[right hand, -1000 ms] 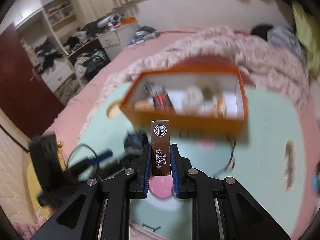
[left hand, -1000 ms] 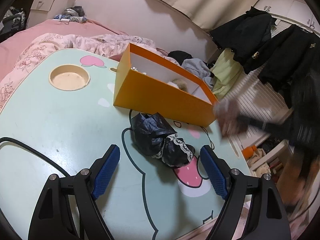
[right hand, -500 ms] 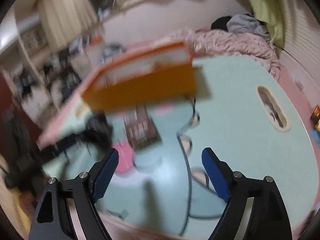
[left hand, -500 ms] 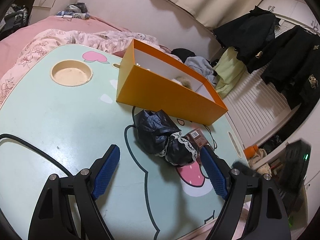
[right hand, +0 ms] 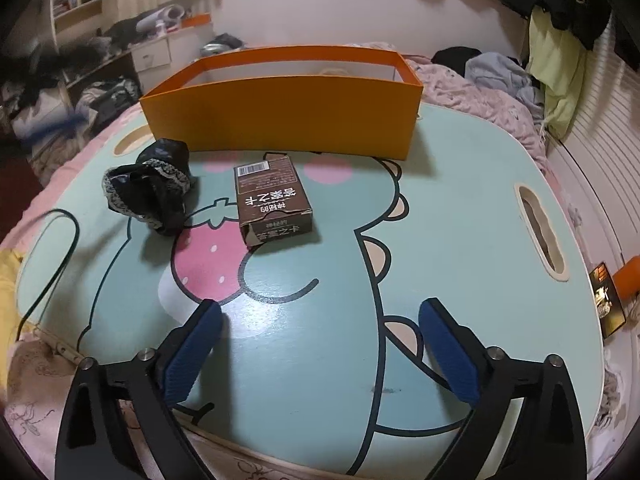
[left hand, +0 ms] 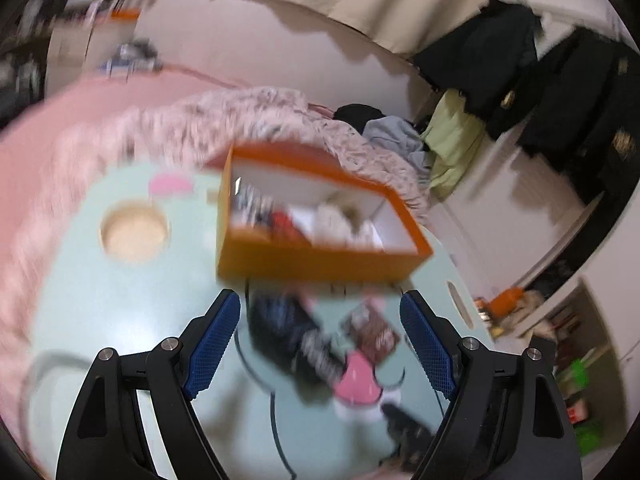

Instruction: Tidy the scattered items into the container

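Note:
An orange box [right hand: 280, 116] stands at the far side of a mint cartoon table [right hand: 460, 208]; the blurred left wrist view shows the box [left hand: 320, 256] with several items inside. A brown card box [right hand: 272, 200] lies flat in front of it, also blurred in the left wrist view [left hand: 374, 330]. A black lace-trimmed cloth bundle [right hand: 154, 184] lies to its left and shows in the left wrist view [left hand: 296, 340]. My right gripper [right hand: 320, 352] is open and empty, low near the table's front edge. My left gripper [left hand: 320, 344] is open and empty, above the cloth.
A round cup recess [left hand: 134, 232] and a slot handle [right hand: 540, 232] are cut into the table. A black cable [right hand: 52, 272] loops at its left edge. Pink bedding [right hand: 480, 92] surrounds the table. Clothes hang at the right [left hand: 560, 80].
My right gripper let go of the brown box, which now lies on the table, and pulled back to the front edge. My left gripper rose and moves fast, blurring its view.

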`<state>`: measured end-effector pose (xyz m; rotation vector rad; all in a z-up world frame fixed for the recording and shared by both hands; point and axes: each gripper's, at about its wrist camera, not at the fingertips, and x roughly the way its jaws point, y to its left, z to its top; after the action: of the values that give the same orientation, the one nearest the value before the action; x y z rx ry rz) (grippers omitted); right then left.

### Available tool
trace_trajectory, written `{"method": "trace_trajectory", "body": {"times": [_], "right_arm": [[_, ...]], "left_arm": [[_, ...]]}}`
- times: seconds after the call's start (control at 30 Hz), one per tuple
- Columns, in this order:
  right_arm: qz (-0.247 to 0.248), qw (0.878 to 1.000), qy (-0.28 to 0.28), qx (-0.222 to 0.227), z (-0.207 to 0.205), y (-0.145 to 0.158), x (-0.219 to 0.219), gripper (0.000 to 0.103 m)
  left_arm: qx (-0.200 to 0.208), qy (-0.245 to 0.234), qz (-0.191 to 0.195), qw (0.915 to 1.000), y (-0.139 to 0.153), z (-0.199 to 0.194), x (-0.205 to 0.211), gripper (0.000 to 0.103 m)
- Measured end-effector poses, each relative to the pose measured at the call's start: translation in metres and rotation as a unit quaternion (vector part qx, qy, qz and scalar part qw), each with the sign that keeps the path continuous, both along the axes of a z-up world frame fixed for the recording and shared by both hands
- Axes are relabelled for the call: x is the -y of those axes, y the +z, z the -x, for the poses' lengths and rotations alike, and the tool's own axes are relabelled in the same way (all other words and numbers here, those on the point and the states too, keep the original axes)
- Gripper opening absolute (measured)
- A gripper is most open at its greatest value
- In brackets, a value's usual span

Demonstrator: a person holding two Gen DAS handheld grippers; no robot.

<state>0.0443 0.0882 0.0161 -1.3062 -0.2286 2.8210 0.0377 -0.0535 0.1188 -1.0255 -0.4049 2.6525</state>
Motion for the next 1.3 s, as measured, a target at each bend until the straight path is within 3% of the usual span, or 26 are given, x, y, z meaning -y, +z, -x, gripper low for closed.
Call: {"method": "trace_trajectory", "body": {"times": [0.07,0.17,0.3,0.37,0.5,0.63,0.77,0.87,1.0,1.13,1.23,1.3], "right_arm": [[0.0,1.0,0.0,0.0,0.0,0.0,0.001,0.101],[0.001,1.0,-0.002,0.001,0.001,0.0,0.001,0.102],[0.002,1.0,-0.001,-0.001,0.002,0.0,-0.002,0.102],[0.003,1.0,-0.001,-0.002,0.003,-0.001,-0.004,0.102],[0.005,1.0,0.001,-0.004,0.001,-0.001,-0.007,0.102],[0.005,1.0,0.001,-0.004,0.001,-0.001,-0.007,0.102],[0.005,1.0,0.002,-0.004,0.0,-0.001,-0.008,0.103],[0.006,1.0,0.001,-0.004,0.0,-0.001,-0.01,0.102],[0.003,1.0,-0.02,-0.005,0.0,-0.001,-0.01,0.102],[0.001,1.0,-0.03,-0.005,-0.001,-0.001,-0.01,0.103],[0.002,1.0,-0.03,-0.005,0.0,-0.001,-0.01,0.103],[0.001,1.0,-0.031,-0.005,-0.001,-0.001,-0.01,0.103]], "left_arm": [[0.02,-0.037,0.036,0.9985,0.02,0.032,-0.024,0.082],[0.074,-0.064,0.072,0.9926,0.02,0.084,-0.055,0.079],[0.171,-0.06,0.123,0.9757,-0.021,0.152,-0.086,0.04],[0.216,-0.057,0.131,0.9659,-0.045,0.175,-0.093,0.04],[0.21,-0.052,0.143,0.9658,-0.057,0.191,-0.102,0.04],[0.24,-0.045,0.166,0.9556,-0.076,0.201,-0.109,0.04],[0.211,-0.041,0.201,0.9556,-0.079,0.2,-0.111,0.033],[0.196,-0.047,0.149,0.9681,-0.061,0.193,-0.096,0.032],[0.125,-0.061,0.114,0.9837,-0.006,0.155,-0.074,0.032],[0.065,-0.084,0.095,0.9898,0.03,0.09,-0.046,0.033],[0.055,-0.083,0.104,0.9896,0.019,0.05,-0.026,0.033],[0.069,-0.072,0.095,0.9905,-0.005,0.025,-0.01,0.033]]}}
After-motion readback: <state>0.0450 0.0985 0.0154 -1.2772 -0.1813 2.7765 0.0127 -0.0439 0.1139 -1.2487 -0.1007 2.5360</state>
